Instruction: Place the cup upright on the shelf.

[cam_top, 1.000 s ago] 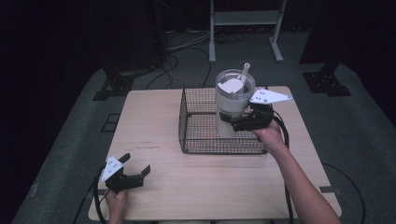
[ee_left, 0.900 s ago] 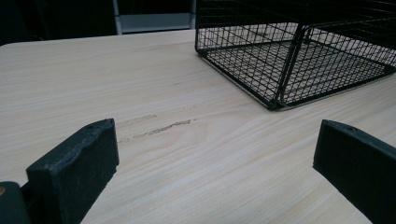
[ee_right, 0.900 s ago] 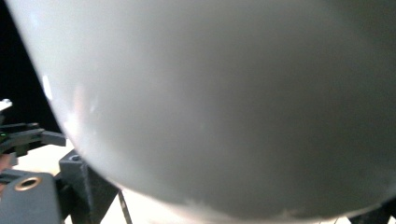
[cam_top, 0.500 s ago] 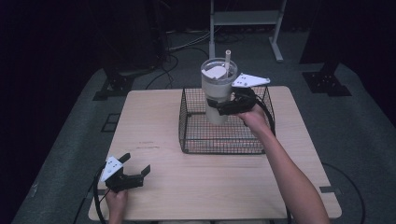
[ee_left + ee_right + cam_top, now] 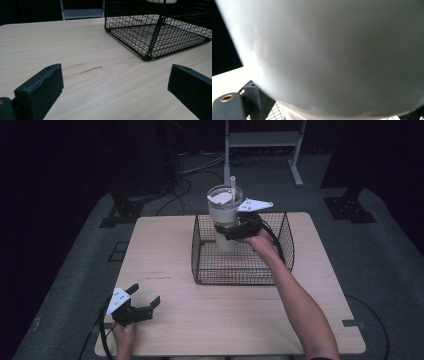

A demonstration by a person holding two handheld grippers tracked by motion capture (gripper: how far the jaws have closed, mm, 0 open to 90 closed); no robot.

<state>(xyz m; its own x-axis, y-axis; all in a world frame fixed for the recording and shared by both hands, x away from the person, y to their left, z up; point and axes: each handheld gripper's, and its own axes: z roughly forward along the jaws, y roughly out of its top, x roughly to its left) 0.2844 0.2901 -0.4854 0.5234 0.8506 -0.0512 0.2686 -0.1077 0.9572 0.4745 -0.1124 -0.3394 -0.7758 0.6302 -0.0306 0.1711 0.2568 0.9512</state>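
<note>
High view: dim room, dark surround, only the table (image 5: 165,245) lit evenly from above. Shadows soft and short, a faint one under the wire basket (image 5: 280,245). Picture soft and grainy, no hard glare.
Left gripper view: brighter, wood grain sharp mid-frame, basket mesh crisp, near jaws slightly soft. Mild sheen on the tabletop, background black.
Right gripper view: the cup (image 5: 337,55) sits too close to the lens, fully out of focus, a pale grey wash with a brighter streak along its left edge. Table corner at lower left is blown out white.
</note>
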